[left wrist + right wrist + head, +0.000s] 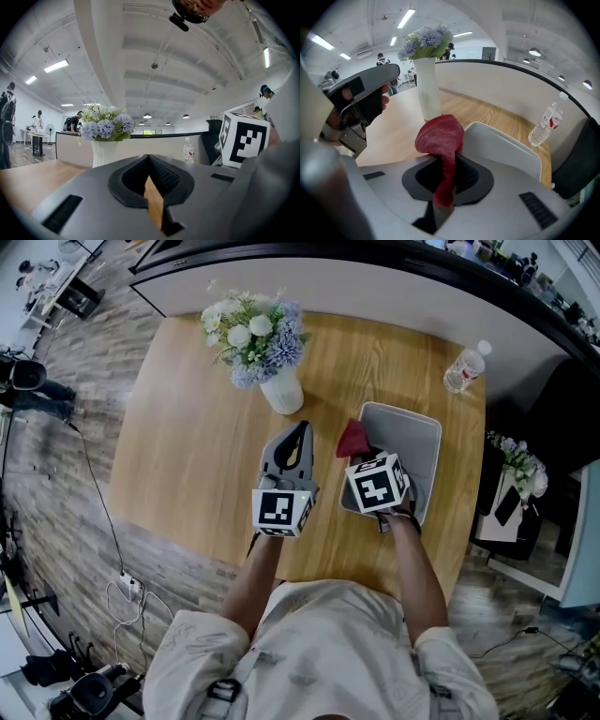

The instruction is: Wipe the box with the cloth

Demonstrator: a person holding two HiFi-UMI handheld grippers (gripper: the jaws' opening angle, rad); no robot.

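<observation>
A grey open box point(415, 430) point(506, 149) lies on the wooden table point(187, 437) at the right. My right gripper point(364, 453) point(444, 187) hovers over the box's left rim, shut on a red cloth point(352, 439) point(440, 138) that bunches up beyond the jaws. My left gripper point(298, 439) point(151, 185) is just left of the box, above the table, jaws shut with nothing between them.
A white vase of pale blue and white flowers point(262, 343) point(105, 129) point(425, 70) stands behind the left gripper. A plastic water bottle point(466, 367) point(546, 121) is at the table's far right corner. Beyond it runs a curved white counter point(375, 282). People stand in the room's background.
</observation>
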